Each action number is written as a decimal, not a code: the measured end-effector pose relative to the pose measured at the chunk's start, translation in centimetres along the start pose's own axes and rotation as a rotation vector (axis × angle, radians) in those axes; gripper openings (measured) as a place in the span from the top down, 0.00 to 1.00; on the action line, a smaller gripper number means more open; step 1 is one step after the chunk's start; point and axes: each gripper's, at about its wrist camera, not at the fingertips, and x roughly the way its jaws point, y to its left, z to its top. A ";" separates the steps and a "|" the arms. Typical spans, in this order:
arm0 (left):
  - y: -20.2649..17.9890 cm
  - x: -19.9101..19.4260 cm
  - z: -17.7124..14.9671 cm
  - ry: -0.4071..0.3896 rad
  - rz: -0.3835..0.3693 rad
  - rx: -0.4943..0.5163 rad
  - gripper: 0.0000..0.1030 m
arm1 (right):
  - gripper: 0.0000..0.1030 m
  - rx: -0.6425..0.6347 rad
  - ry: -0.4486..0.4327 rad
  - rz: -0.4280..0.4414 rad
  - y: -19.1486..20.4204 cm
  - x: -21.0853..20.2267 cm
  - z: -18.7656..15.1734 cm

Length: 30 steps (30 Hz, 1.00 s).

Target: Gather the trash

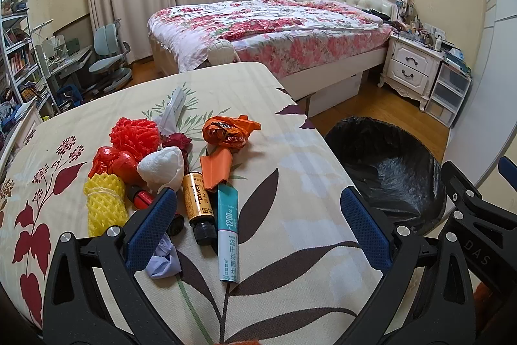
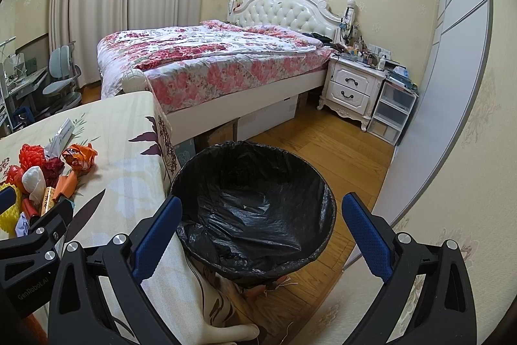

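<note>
A glossy, crinkled black plastic liner [image 2: 255,202] fills the bin. The table wears matt woven cloth [image 1: 290,183]. Yellow foam netting [image 1: 105,204] looks soft and rough; the amber bottle [image 1: 197,199] shines smooth. The floor [image 2: 323,144] is polished wood.

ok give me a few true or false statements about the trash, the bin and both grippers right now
1. The left gripper is open and holds nothing. True.
2. The trash bin has a white liner. False: its liner is black.
3. The brown bottle stands upright on the table. False: it lies on its side beside the teal sachet.
4. The right gripper is open, pointing over the bin. True.
5. The yellow foam net is already in the bin. False: it lies on the table with the other trash.
</note>
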 end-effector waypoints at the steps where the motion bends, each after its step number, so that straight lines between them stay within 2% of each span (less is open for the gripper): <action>1: 0.0 0.0 0.0 0.001 0.000 0.001 0.04 | 0.06 0.000 0.000 0.000 0.0 0.0 0.0; 9: 0.0 0.1 0.0 0.010 0.000 -0.001 0.04 | 0.06 0.008 0.013 0.007 0.0 0.2 -0.4; 15: 1.2 -0.5 -0.2 0.016 0.015 -0.016 0.05 | 0.07 0.009 0.037 0.059 0.7 0.3 -0.9; 21: 4.7 -0.5 -1.3 0.033 0.055 -0.040 0.13 | 0.07 -0.023 0.056 0.126 2.7 -0.1 -0.8; 22: 5.3 -0.7 -1.5 0.037 0.063 -0.050 0.13 | 0.09 -0.032 0.056 0.133 3.2 -0.2 -0.8; 24: 6.4 -0.9 -1.8 0.042 0.079 -0.060 0.13 | 0.27 -0.049 0.062 0.156 4.1 -0.3 -0.8; 25: 7.2 -1.1 -2.1 0.044 0.093 -0.067 0.13 | 0.42 -0.054 0.075 0.168 4.5 -0.2 -0.7; 27: 8.3 -1.1 -2.2 0.051 0.110 -0.081 0.14 | 0.44 -0.050 0.108 0.211 5.3 0.3 -0.5; 30: 10.3 -1.1 -2.6 0.068 0.140 -0.109 0.19 | 0.44 -0.058 0.110 0.236 6.5 0.2 -0.4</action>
